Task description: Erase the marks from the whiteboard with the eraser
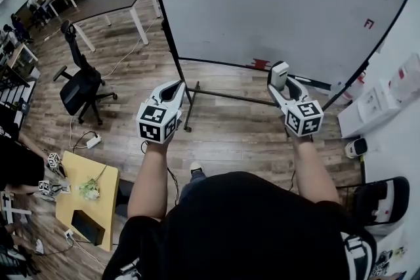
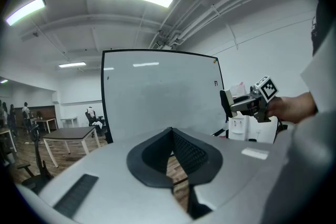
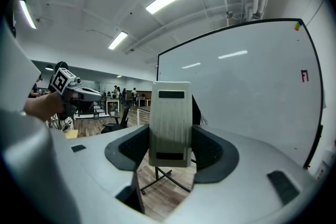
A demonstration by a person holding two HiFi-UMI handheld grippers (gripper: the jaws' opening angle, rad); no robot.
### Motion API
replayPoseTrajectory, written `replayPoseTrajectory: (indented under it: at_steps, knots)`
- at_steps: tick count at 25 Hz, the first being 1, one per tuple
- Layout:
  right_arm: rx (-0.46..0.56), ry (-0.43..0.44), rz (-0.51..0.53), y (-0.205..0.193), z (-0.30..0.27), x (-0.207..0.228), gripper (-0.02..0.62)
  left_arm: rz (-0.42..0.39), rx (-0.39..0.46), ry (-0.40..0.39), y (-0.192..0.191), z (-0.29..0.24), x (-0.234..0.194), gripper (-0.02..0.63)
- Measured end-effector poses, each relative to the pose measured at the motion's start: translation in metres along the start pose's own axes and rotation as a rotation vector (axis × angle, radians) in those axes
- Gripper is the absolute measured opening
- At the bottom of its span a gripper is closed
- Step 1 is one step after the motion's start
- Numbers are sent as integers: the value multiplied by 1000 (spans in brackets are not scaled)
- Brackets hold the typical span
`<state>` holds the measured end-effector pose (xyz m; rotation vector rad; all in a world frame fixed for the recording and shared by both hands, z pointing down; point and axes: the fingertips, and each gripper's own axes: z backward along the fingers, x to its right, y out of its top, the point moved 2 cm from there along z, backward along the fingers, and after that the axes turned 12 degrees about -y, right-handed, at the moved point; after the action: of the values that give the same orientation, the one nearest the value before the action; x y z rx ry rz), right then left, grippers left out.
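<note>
**Risk: the mark gets missed**

Our left gripper (image 2: 172, 135) has its fingers (image 2: 192, 152) pressed together, empty. Our right gripper (image 3: 170, 140) clamps the eraser (image 3: 169, 115) in its fingers (image 3: 211, 150), near the whiteboard (image 1: 275, 3). The red mark (image 1: 369, 23) lies at two o'clock from the eraser; a short reach would leave it.

The person wears a black short-sleeved shirt (image 1: 249, 226). The left tongs (image 1: 178, 84) and right tongs (image 1: 281, 82) are grey with black pads (image 2: 191, 152). Each carries a white cube (image 1: 157, 122) with black square markers.

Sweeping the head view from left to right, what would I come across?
Black office chair → left gripper → right gripper clamping the eraser → small red mark high on the whiteboard.
</note>
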<state>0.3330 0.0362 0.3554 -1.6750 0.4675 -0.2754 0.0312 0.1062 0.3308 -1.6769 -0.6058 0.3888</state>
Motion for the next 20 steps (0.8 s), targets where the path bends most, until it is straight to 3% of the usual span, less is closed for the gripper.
replayPoseTrajectory:
  at_steps: [20]
  knots:
    - [-15,-31,15,10,-58,-13,245,5,-5,-35,-4,-25,-67,11]
